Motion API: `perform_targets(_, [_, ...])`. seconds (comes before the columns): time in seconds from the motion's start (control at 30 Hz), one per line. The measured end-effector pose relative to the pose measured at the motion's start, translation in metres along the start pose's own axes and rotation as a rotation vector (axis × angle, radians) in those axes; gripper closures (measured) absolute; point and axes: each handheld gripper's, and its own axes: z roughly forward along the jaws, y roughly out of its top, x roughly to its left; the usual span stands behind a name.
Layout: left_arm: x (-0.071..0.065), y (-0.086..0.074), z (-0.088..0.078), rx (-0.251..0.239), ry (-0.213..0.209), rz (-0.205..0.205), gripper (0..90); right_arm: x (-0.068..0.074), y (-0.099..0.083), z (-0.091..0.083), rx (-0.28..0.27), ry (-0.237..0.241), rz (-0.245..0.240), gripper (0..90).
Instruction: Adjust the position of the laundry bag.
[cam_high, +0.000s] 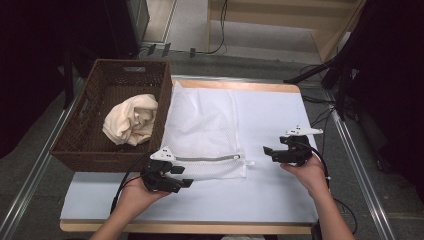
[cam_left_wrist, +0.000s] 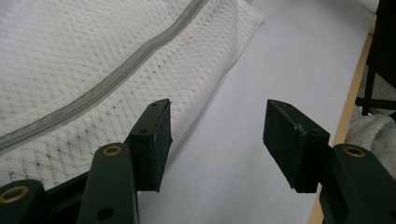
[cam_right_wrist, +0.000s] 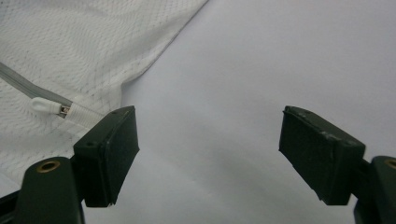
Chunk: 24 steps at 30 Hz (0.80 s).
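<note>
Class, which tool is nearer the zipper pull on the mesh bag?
Right. The right tool hovers just beside the zipper pull; the left tool sits by the mesh bag's opposite near corner.

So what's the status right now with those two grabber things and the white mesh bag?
Left gripper and right gripper: fingers open, empty. Mesh bag flat, zipped shut, untouched. Cloth sits in basket. Nothing in the way.

readable text: none
mesh bag (cam_high: 202, 131): no label legible
basket (cam_high: 90, 145): no print
gripper bodies: no markings legible
table cover: blank
</note>
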Motion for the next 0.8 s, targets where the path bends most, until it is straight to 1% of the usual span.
perform_targets(0.07, [0.0,0.0,0.0,-0.007,-0.002,0.0,42.1,0.0,0.0,0.0,0.004,-0.002,0.007,20.1])
perform_targets(0.1, [0.0,0.0,0.0,-0.008,-0.002,0.001,42.0,0.0,0.0,0.001,0.008,0.007,0.013,20.1])
perform_targets(0.13, [0.0,0.0,0.0,-0.008,-0.004,0.002,42.0,0.0,0.0,0.001,0.015,0.019,0.007,19.9])
perform_targets(0.17, [0.0,0.0,0.0,-0.008,-0.004,0.001,41.8,0.001,0.0,0.002,0.021,0.02,0.007,20.3])
perform_targets(0.2, [-0.001,0.0,0.0,-0.008,-0.009,-0.006,41.7,0.002,0.0,0.002,0.029,0.029,0.003,21.3])
perform_targets(0.23, [-0.001,0.001,0.0,-0.004,-0.017,-0.016,42.1,0.003,0.0,0.002,0.027,0.035,0.0,22.3])
perform_targets(0.27, [-0.001,0.001,-0.001,-0.012,-0.022,-0.021,42.4,0.004,0.001,0.002,0.024,0.042,-0.005,22.3])
perform_targets(0.3, [-0.002,0.001,-0.001,-0.021,-0.024,-0.016,42.6,0.005,0.002,0.002,0.017,0.044,-0.011,24.3])
perform_targets(0.33, [-0.002,0.001,-0.001,-0.024,-0.023,-0.012,42.8,0.005,0.003,0.002,0.015,0.058,-0.015,25.3])
perform_targets(0.37, [-0.002,0.001,-0.001,-0.022,-0.02,-0.007,43.0,0.005,0.003,0.002,0.013,0.058,-0.021,25.3])
perform_targets(0.47, [-0.002,-0.001,0.0,-0.019,-0.014,-0.004,43.5,0.008,0.005,0.003,0.028,0.061,-0.01,26.6])
perform_targets(0.5, [-0.001,-0.001,-0.001,-0.018,-0.014,-0.001,43.9,0.009,0.006,0.003,0.026,0.064,-0.018,27.0])
perform_targets(0.57, [0.0,-0.002,-0.001,-0.016,-0.012,0.009,44.3,0.011,0.009,0.003,0.016,0.066,-0.017,28.3])
perform_targets(0.7, [0.003,-0.001,-0.002,-0.02,-0.032,-0.017,44.5,0.017,0.012,0.004,-0.001,0.065,-0.025,29.6])
perform_targets(0.73, [0.004,-0.001,-0.003,-0.021,-0.03,-0.012,44.6,0.018,0.013,0.004,0.0,0.069,-0.032,30.3])
perform_targets(0.8, [0.003,-0.001,-0.004,-0.012,-0.021,0.008,44.7,0.02,0.014,0.004,0.004,0.101,-0.019,32.4])
